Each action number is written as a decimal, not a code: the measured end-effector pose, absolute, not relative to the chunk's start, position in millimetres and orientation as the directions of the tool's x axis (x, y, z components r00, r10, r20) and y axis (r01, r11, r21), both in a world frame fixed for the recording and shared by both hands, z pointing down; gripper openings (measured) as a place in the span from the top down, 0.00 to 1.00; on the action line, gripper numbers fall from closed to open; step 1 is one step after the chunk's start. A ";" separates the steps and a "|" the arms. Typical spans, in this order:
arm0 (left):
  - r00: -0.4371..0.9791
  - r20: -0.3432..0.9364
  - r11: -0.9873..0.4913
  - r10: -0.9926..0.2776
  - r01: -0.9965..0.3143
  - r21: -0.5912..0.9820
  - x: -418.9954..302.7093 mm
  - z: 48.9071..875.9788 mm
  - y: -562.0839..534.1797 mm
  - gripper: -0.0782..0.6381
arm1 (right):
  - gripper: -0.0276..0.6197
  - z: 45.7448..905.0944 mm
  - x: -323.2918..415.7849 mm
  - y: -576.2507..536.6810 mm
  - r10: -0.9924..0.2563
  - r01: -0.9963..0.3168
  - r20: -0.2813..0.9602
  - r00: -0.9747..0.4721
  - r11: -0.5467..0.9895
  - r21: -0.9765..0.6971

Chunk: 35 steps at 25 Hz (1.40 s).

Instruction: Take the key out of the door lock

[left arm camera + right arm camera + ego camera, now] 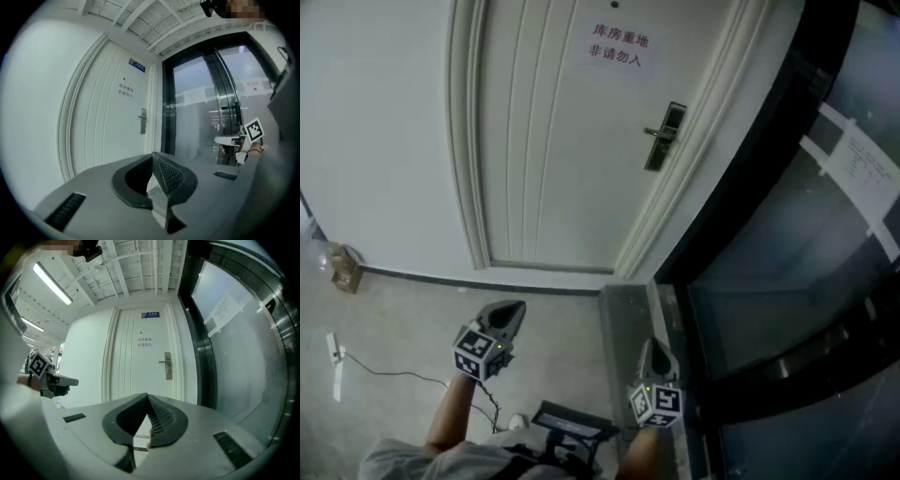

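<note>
The door lock [664, 136] sits at the white door's [544, 141] right edge; a key there is too small to make out. A paper notice [619, 45] hangs higher on the door, and a dark-framed glass wall [787, 281] stands to its right. Well short of the door, over the speckled floor [394, 319], the left tool [510, 311] and the right tool [653, 347] are both clenched and empty.

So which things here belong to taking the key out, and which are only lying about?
For the job: door lock, door, left gripper, right gripper, both empty; the key is too small to see.
Lying about: sign, cardboard box, cable, paper notice.
</note>
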<state>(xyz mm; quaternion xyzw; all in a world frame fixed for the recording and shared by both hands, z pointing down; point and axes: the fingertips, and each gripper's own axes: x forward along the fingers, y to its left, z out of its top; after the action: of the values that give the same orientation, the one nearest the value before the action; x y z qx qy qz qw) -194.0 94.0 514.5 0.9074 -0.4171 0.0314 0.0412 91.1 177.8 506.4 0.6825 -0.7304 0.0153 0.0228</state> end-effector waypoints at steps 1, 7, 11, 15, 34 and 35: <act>0.651 0.092 -0.650 -0.754 -0.759 0.047 -193.7 513.9 93.5 0.88 | 0.96 506.7 91.7 177.4 -0.996 -0.998 0.049 -0.069 0.069 0.010; 0.659 0.089 -0.657 -0.747 -0.752 0.045 -186.1 513.6 91.1 0.88 | 0.95 505.5 102.3 175.6 -0.997 -0.996 0.029 -0.071 0.069 -0.047; 0.667 0.092 -0.666 -0.740 -0.745 0.041 -180.0 511.8 91.7 0.88 | 0.95 505.5 108.7 177.1 -0.997 -0.996 0.025 -0.077 0.076 -0.038; 0.668 0.092 -0.667 -0.739 -0.744 0.037 -173.7 510.2 94.7 0.88 | 0.95 504.0 116.3 181.4 -0.998 -0.997 0.025 -0.064 0.064 -0.036; 0.621 0.096 -0.621 -0.778 -0.783 0.033 -115.7 521.8 118.4 0.88 | 0.95 523.8 169.3 192.2 -0.988 -0.987 0.025 -0.154 0.153 -0.052; 0.617 0.095 -0.617 -0.781 -0.786 0.032 -112.9 522.0 119.4 0.88 | 0.95 524.7 172.2 191.4 -0.987 -0.986 0.026 -0.159 0.158 -0.051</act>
<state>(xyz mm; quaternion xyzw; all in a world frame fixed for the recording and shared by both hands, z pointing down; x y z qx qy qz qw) -112.9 119.4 522.0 0.8984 -0.4363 0.0357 0.0353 172.2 191.4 524.7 0.6484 -0.7608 0.0277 -0.0068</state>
